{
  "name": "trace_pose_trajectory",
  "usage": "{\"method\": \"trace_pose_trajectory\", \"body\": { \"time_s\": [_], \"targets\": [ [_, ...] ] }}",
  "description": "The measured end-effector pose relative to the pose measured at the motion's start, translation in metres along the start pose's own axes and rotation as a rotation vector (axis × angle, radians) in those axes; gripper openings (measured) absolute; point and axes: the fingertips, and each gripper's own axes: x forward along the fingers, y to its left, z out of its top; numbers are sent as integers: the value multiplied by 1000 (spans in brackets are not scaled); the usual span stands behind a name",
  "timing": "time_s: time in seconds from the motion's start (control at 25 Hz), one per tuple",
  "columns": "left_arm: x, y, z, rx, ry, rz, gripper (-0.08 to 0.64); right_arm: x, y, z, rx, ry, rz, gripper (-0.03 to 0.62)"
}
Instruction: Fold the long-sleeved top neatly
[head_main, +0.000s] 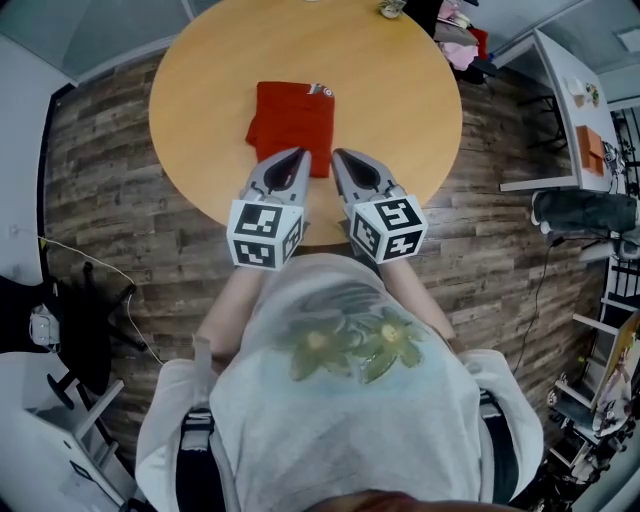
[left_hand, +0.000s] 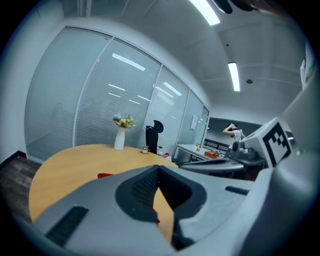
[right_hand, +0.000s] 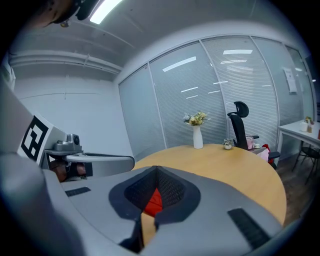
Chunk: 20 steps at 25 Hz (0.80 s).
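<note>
- Long-sleeved top (head_main: 292, 125), red, count one; lies flat as a compact folded rectangle on the table, between its centre and its near edge; a white label (head_main: 320, 89) shows at its far right corner; one layer juts out slightly along its left side; judged folded, or nearly so, and left where both hands can reach it
- Left gripper (head_main: 300, 155), count one; jaws clenched together with nothing between them; it hangs over the table's near edge, tips just short of the top's near hem and not touching it
- Right gripper (head_main: 338, 155), count one; jaws likewise pressed together and empty; the red seen past them in the right gripper view is the cloth lying beyond; it sits just beside the left gripper, the pair held clear, likely because the fold needs no further grip
- Table (head_main: 200, 60), round, wooden, count one; carries the top and the items below
- Vase (right_hand: 198, 136), white, with flowers, count one; upright at the far edge, well apart from the top, so out of the working area
- Small object (right_hand: 228, 145), count one; near the vase at the far edge; too small to identify
- Office chair (right_hand: 241, 125), black, count one; beyond the far edge, against the glass partition
</note>
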Motion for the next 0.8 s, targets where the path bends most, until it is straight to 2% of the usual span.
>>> {"method": "trace_pose_trajectory", "body": {
  "time_s": [0.44, 0.8],
  "targets": [
    [0, -1, -2, 47, 2, 7, 5, 2, 6, -4, -8, 12, 7, 17],
    [5, 0, 2, 48, -3, -8, 5, 6, 2, -3, -16, 35, 0, 17]
  ]
}}
